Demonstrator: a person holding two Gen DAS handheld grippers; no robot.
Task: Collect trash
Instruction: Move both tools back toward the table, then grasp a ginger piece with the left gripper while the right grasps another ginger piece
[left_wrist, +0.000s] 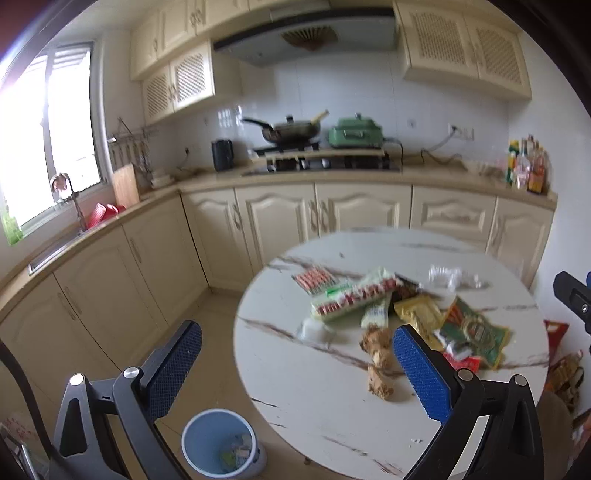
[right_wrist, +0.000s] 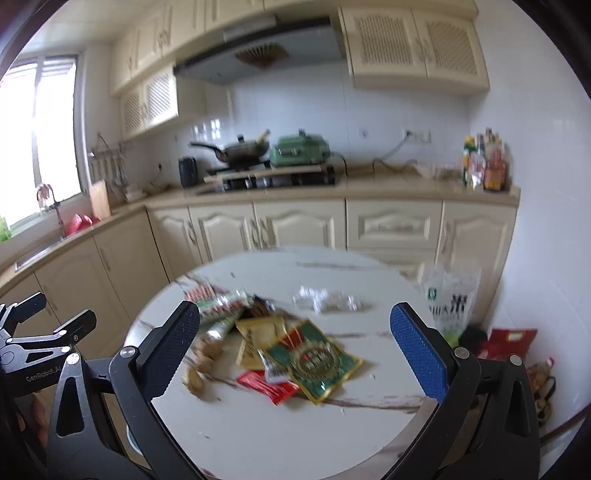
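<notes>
Left wrist view: left gripper (left_wrist: 297, 363) is held with jaws spread wide, nothing between them, above the near edge of the round marble table (left_wrist: 332, 417). Trash is piled mid-table: a brown crumpled lump (left_wrist: 378, 360) nearest, then a white-and-red long wrapper (left_wrist: 354, 297), a yellow packet (left_wrist: 419, 314), a green-gold packet (left_wrist: 474, 334), a small red sachet (left_wrist: 466, 363) and a clear crumpled plastic piece (left_wrist: 452, 277) at the far side. A blue bin (left_wrist: 221, 443) is seen on the floor just left of the table, with a few scraps already inside.

Right wrist view: right gripper (right_wrist: 293, 345) is likewise released and empty, aimed at the green-gold packet and red sachet. Frames are motion-blurred, so item edges are not crisp.

Step judged: approach before a pick; most of the collecting is not yet done. Next move calls for one gripper to be lowered onto a single item — brown lump for the left, green-gold packet for the right look closest. Flat packets lie flush on the table, so an edge or raised corner would need to be caught.
</notes>
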